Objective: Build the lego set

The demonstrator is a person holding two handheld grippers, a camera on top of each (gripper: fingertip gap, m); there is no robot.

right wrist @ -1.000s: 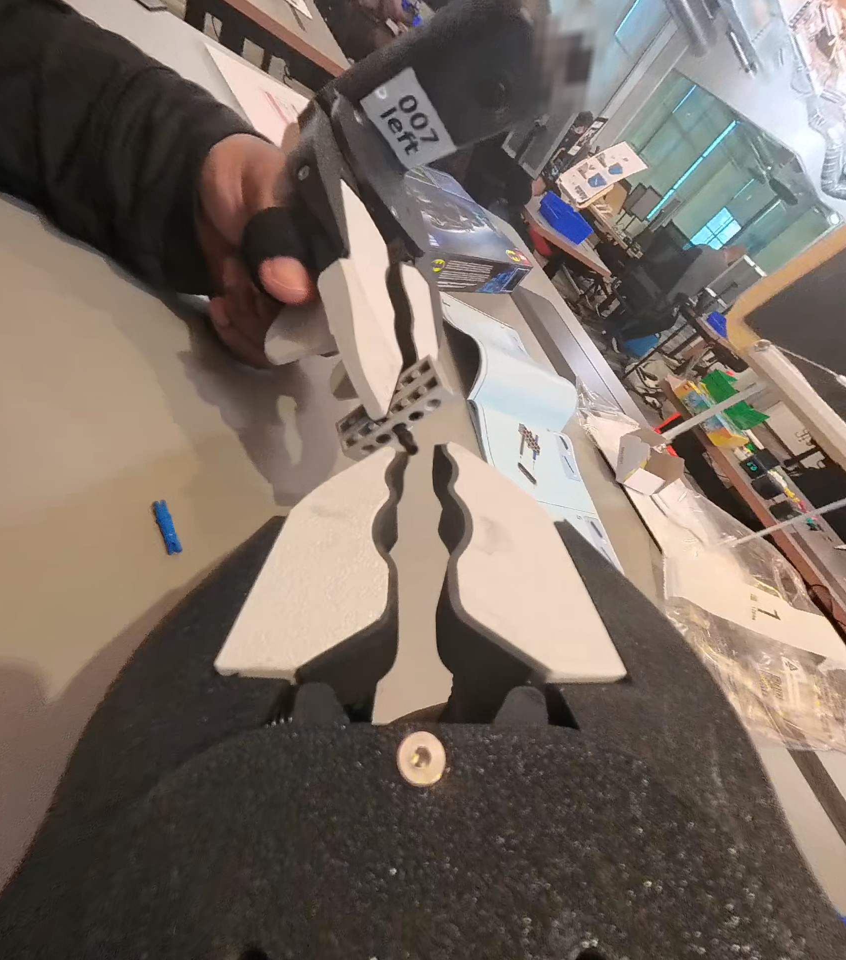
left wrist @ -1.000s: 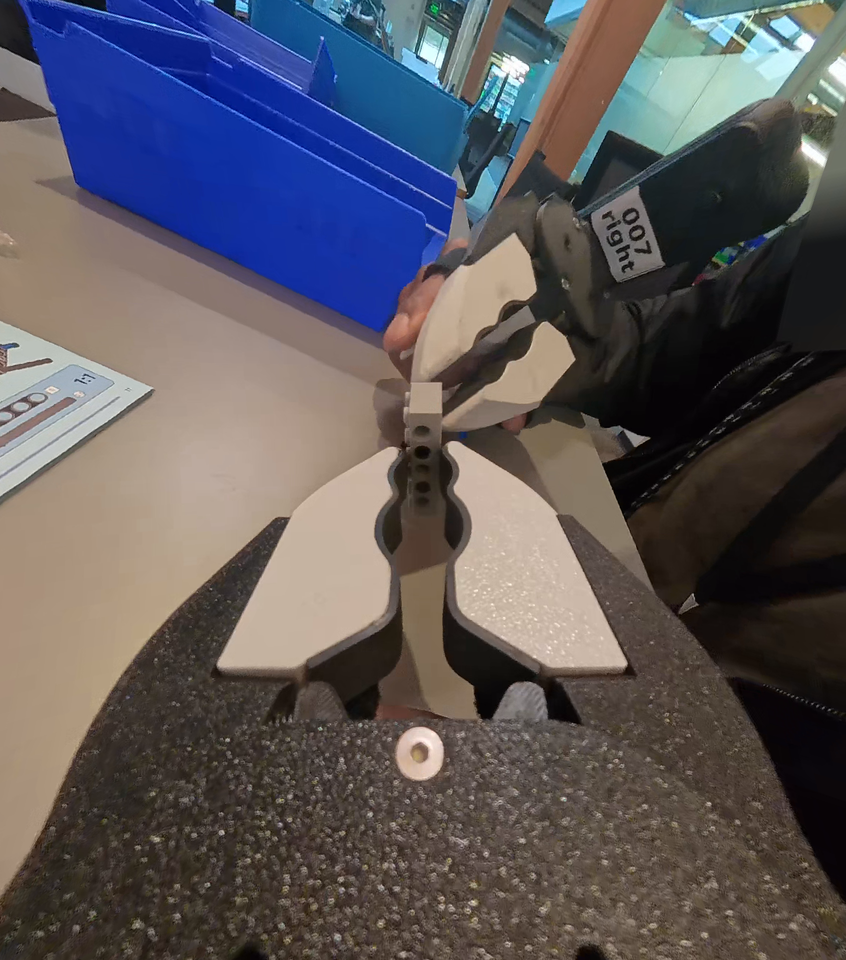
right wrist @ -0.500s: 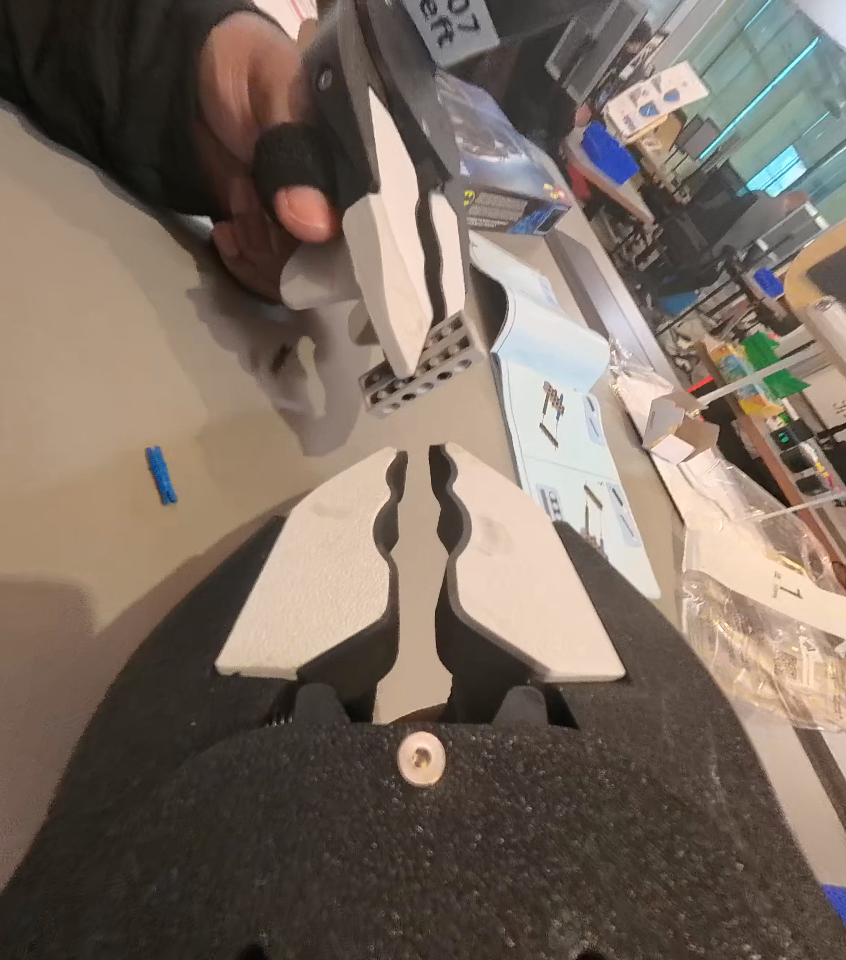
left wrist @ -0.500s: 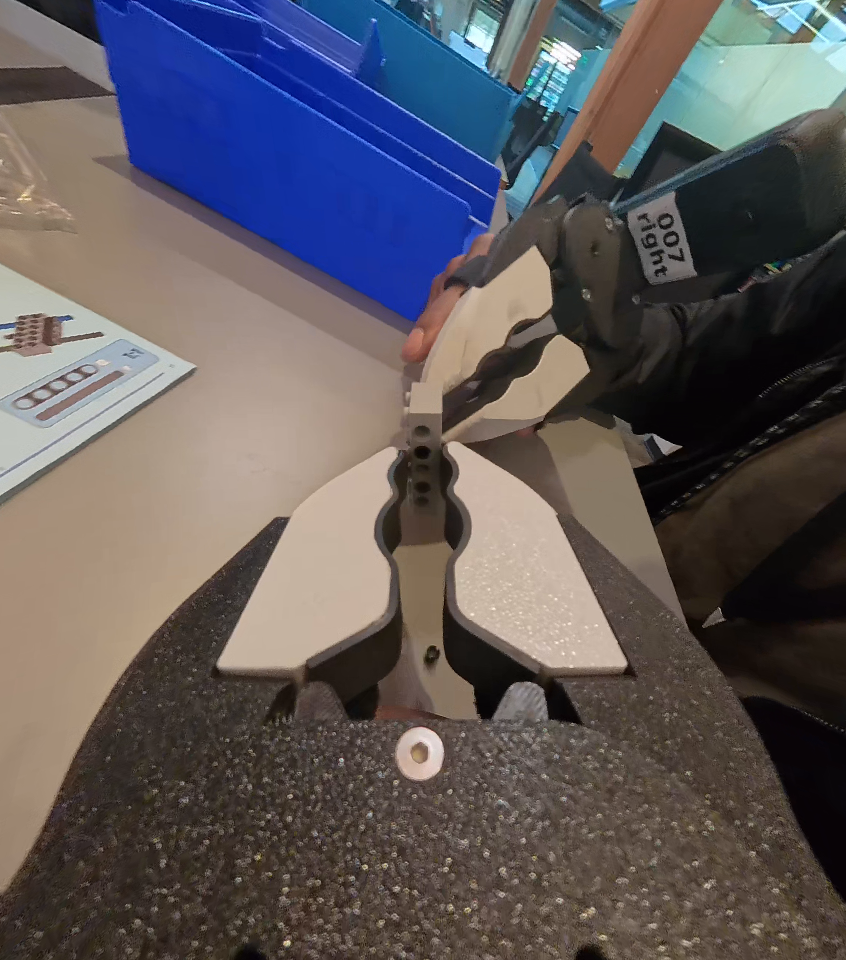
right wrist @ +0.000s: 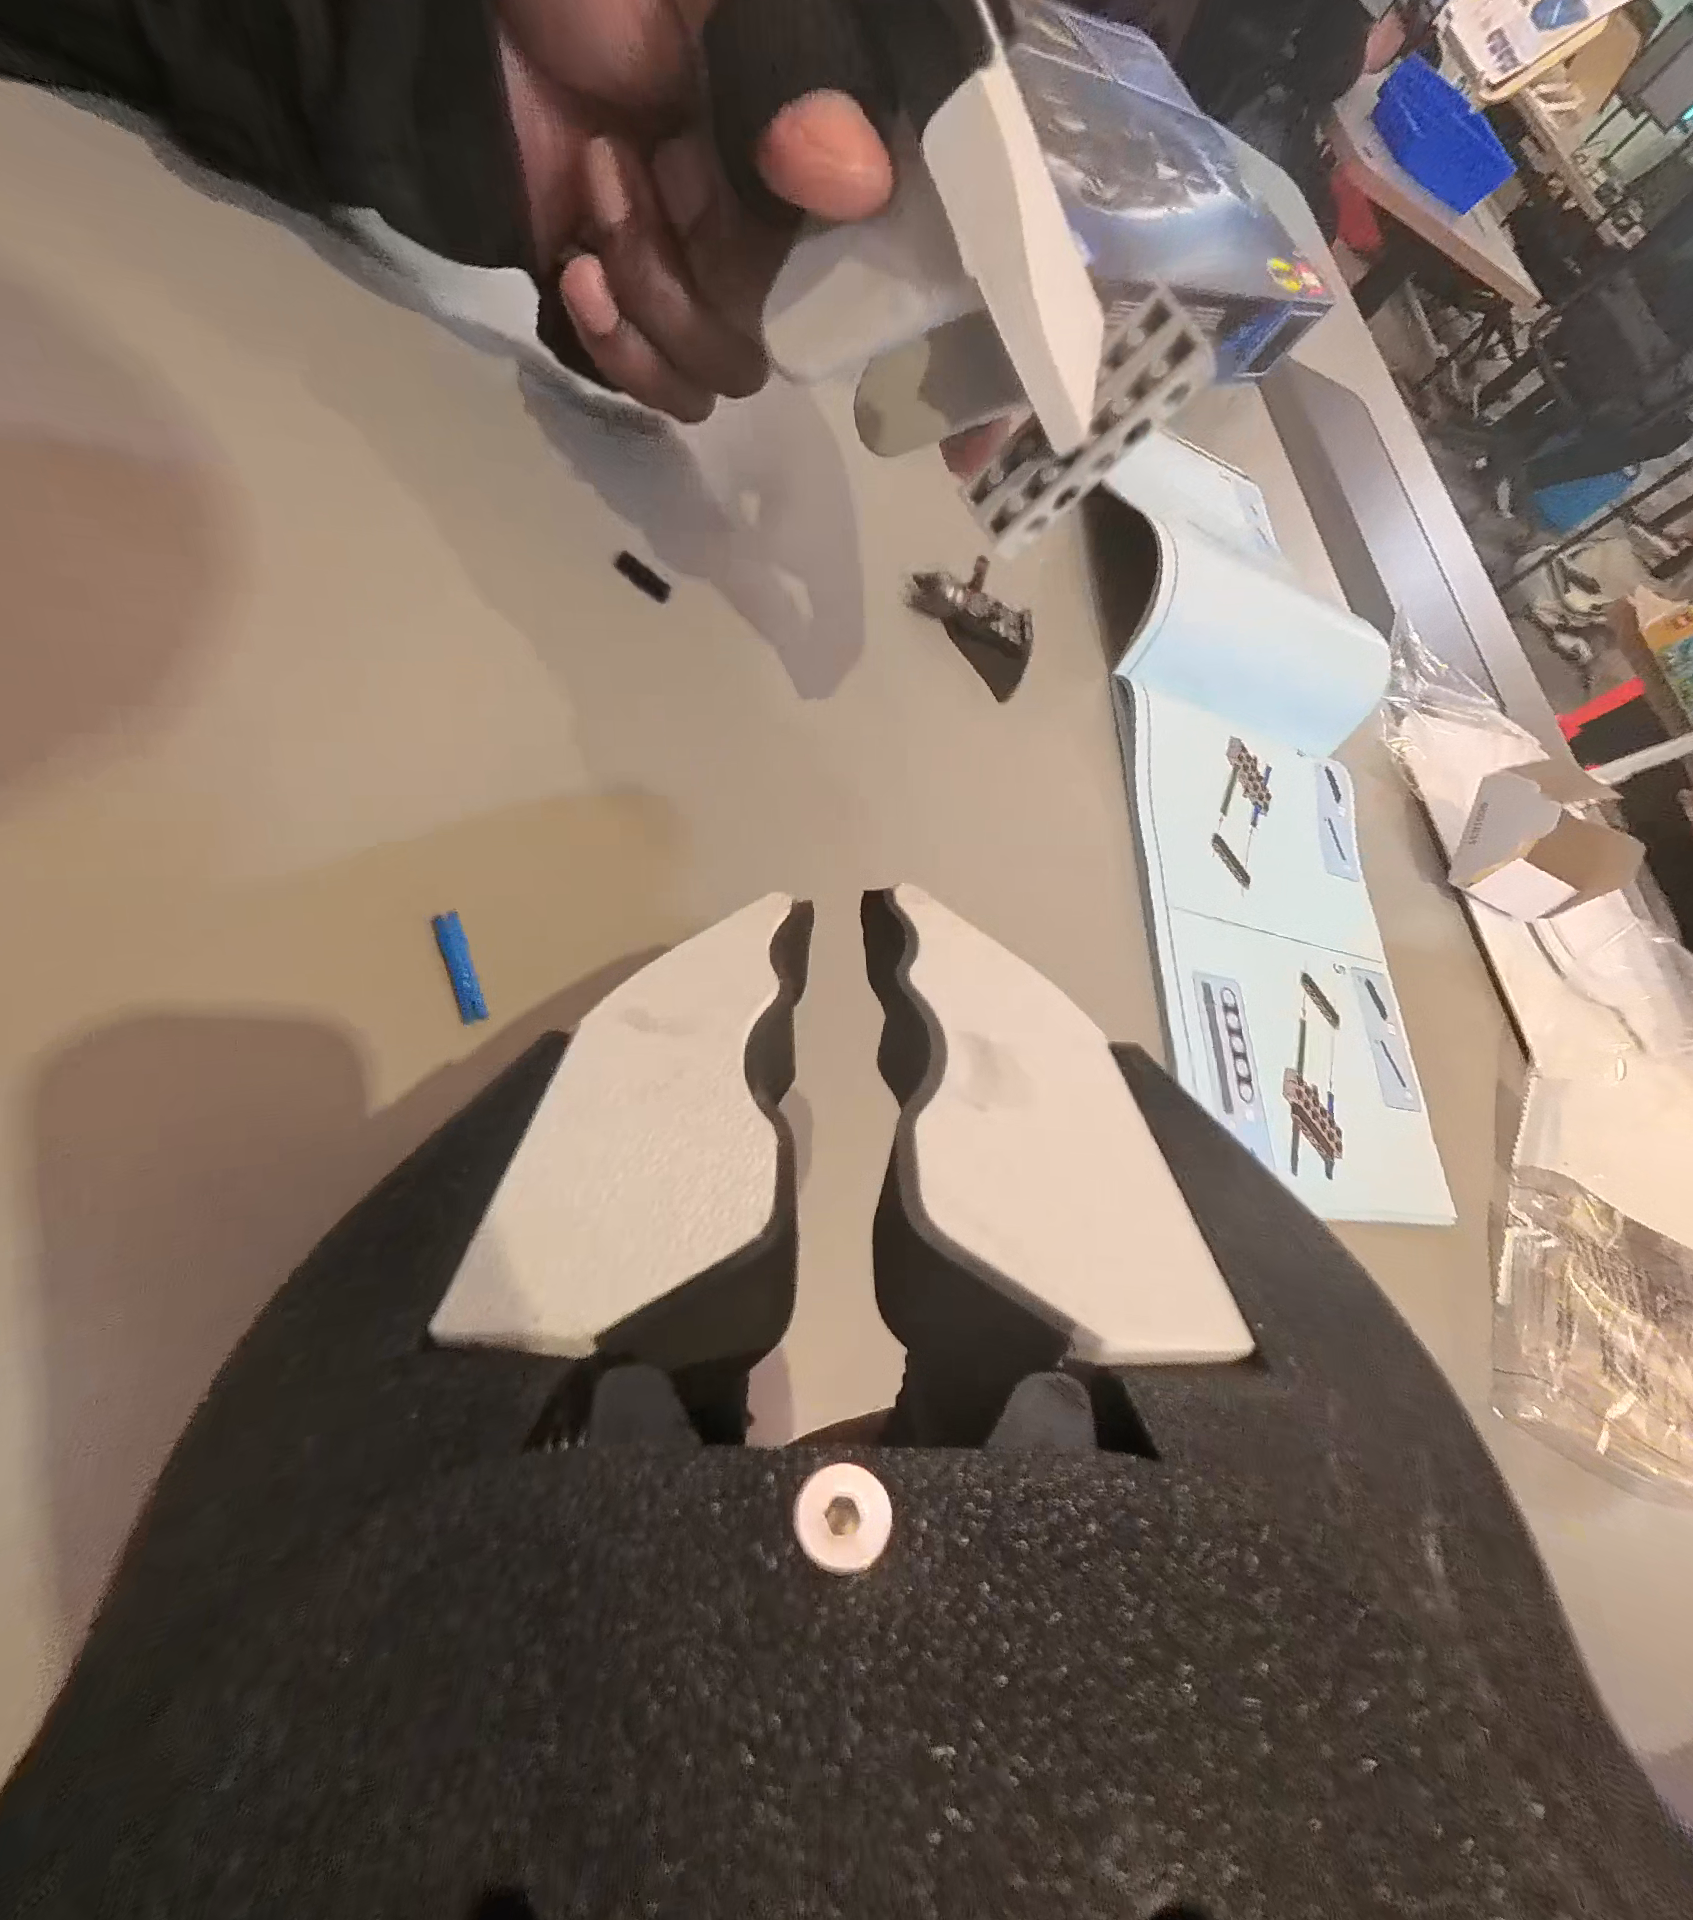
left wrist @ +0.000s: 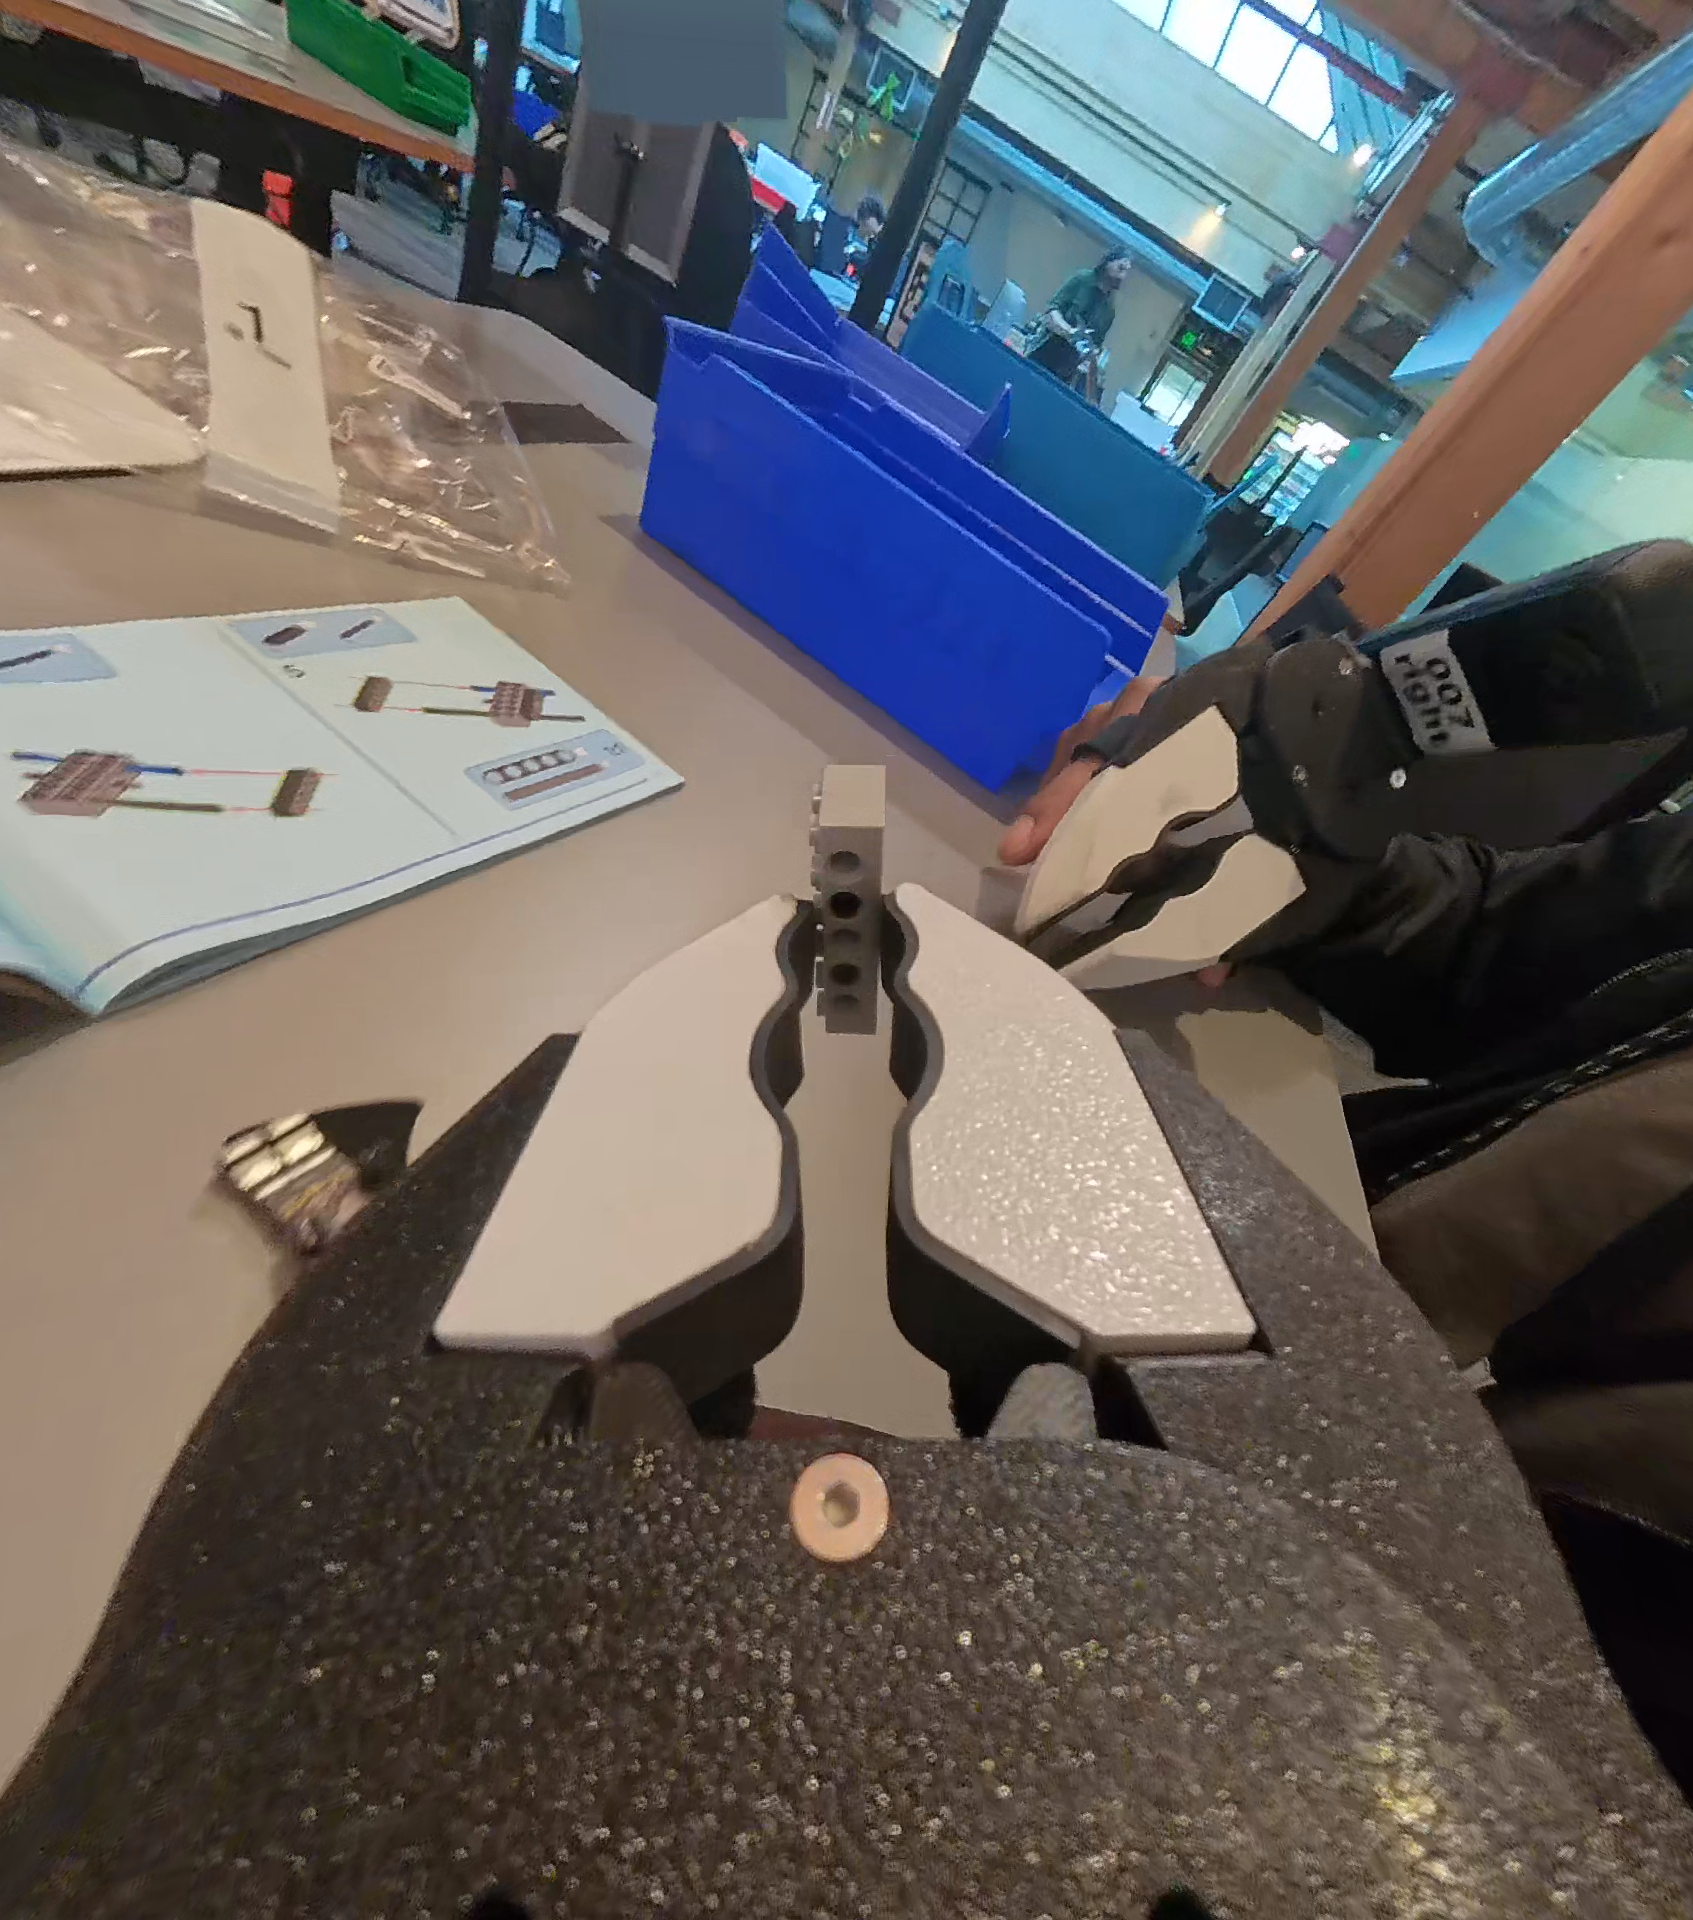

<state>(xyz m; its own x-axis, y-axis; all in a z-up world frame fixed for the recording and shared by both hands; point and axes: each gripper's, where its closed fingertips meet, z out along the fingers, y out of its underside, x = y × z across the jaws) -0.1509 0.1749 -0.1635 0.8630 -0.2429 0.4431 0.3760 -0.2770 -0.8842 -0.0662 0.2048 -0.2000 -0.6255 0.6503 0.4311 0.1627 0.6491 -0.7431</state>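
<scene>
Since earlier frames: right gripper (right wrist: pixel 837 904) backed off from grey holed brick (left wrist: pixel 850 904), now well apart, low over table (right wrist: pixel 198 727); jaws narrow, nothing between.

Left gripper (left wrist: pixel 840 904) clamps brick upright, both pads pressing.

Blue pin (right wrist: pixel 458 966) just left of right gripper.

Judgement: keep brick steady, holes facing right gripper.

Each gripper, the left gripper (left wrist: pixel 847 914) and the right gripper (right wrist: pixel 837 914), has pale grey fingers (left wrist: pixel 1018 1122) with wavy dark inner edges, a speckled black body behind them with a silver screw (left wrist: pixel 839 1507), and black fingerless gloves (left wrist: pixel 1361 914) on the hands.
</scene>
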